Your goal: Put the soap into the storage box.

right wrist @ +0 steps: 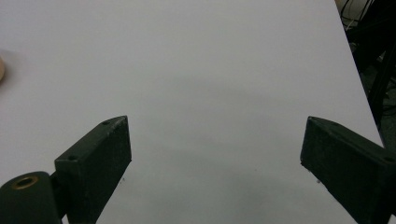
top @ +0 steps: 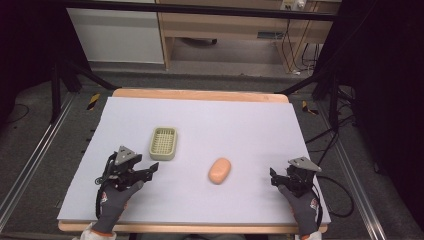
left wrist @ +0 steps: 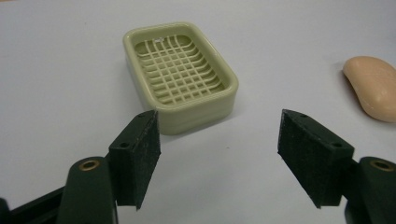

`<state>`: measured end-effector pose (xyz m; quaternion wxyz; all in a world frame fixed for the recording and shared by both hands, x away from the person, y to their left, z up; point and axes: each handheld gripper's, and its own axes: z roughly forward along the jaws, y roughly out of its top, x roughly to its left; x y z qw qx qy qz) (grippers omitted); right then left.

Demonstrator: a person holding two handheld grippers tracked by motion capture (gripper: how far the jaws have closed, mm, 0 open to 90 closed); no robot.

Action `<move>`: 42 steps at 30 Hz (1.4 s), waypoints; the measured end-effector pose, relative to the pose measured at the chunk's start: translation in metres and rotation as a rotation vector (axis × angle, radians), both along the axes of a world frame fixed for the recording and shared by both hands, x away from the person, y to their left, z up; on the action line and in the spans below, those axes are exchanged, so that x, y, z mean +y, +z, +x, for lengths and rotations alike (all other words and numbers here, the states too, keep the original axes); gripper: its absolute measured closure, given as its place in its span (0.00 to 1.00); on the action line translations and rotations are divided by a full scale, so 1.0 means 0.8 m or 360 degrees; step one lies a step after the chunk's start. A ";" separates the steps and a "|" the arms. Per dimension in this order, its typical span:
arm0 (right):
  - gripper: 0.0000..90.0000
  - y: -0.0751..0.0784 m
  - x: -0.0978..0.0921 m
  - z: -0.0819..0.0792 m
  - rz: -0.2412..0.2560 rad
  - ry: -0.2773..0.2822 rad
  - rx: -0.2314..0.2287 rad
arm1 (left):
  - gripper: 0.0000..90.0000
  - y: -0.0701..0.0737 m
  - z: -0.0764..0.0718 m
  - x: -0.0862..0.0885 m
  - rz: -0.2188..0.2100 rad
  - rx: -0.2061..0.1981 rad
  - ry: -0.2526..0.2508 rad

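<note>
Likely job: soap bar (top: 219, 170) into soap dish (top: 163, 143). Main risks first. Rounded, smooth-looking bar, so probably prone to squirting out of a pinch if grabbed off-centre or near a tip; better taken across the short axis at mid-length. Light-looking plastic dish, nothing pinning it, so liable to skid across the worktop (top: 240, 120) if nudged during the drop. Also a collision chance if both grippers converge on the bar at once. Current state: left gripper (top: 154, 168) with jaws wide apart, holding nothing, near the front-left of the worktop; right gripper (top: 273, 176) likewise spread and empty, near the front-right edge. Bar lying flat on the worktop, a little right of centre and toward the front edge, between the two grippers, touching neither. In the left gripper view, dish (left wrist: 181, 74) straight ahead just beyond the jaw tips, bar (left wrist: 372, 87) off to the right, outside the jaw gap. In the right gripper view, bare worktop (right wrist: 215, 84) between the jaws, a sliver of the bar (right wrist: 2, 69) at the left edge, well off the closing line. Neither gripper lined up on the bar yet.
</note>
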<state>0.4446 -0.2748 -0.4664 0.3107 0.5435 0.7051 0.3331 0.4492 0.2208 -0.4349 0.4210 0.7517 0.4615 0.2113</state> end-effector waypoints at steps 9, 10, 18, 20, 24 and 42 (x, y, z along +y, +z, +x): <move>0.10 0.006 0.001 -0.001 -0.0003 -0.0011 -0.0028 | 0.31 0.020 0.011 -0.023 0.0021 -0.0019 -0.0052; 0.10 0.007 0.001 -0.002 0.0000 -0.0013 -0.0028 | 0.31 0.022 0.011 -0.026 0.0017 -0.0024 -0.0056; 0.09 0.009 0.001 -0.003 0.0004 -0.0011 -0.0051 | 0.31 0.030 0.017 -0.058 0.0033 -0.0022 -0.0124; 0.09 0.009 0.001 -0.004 0.0017 -0.0015 -0.0057 | 0.31 0.032 0.019 -0.068 0.0045 -0.0020 -0.0143; 0.09 0.009 0.001 -0.004 0.0029 -0.0011 -0.0072 | 0.30 0.034 0.020 -0.080 0.0045 -0.0019 -0.0164; 0.09 0.008 0.002 -0.005 0.0022 0.0001 -0.0068 | 0.30 0.032 0.031 -0.144 0.0173 0.0062 -0.0318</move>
